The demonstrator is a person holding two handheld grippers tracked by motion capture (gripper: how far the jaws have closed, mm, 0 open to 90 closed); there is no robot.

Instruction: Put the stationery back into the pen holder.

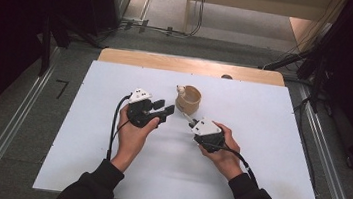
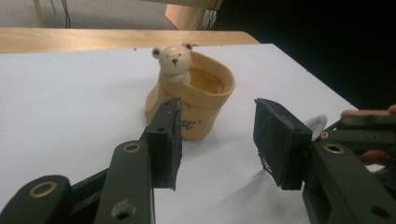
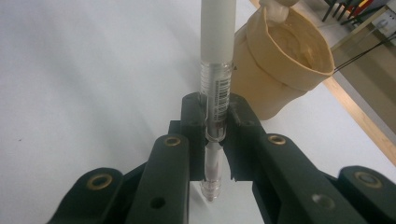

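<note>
Your right tongs (image 3: pixel 215 135) are clamped on a pen (image 3: pixel 216 65). It is a see-through pen with a frosted white cap and a little barcode on its side. The pen sticks out past the tips and points toward the cup (image 1: pixel 188 99), so the picking up looks done.

The cup is tan, with a small white bear (image 2: pixel 173 60) peeking over its rim. It sits on the white bench (image 1: pixel 263 119), a bit past the middle, and it leans to one side. From what you can see inside, nothing is in it. The pen tip is close to the cup but has not gone in yet. So my guess is that the step left is to lift the pen over the rim and let it drop in.

Your left tongs (image 2: pixel 217 140) are spread wide and hold nothing. They sit just beside the cup, with the cup straight ahead between the two tips. They may be there to steady the leaning cup.

Count them up: one pen, one cup, one bear, two tongs.
</note>
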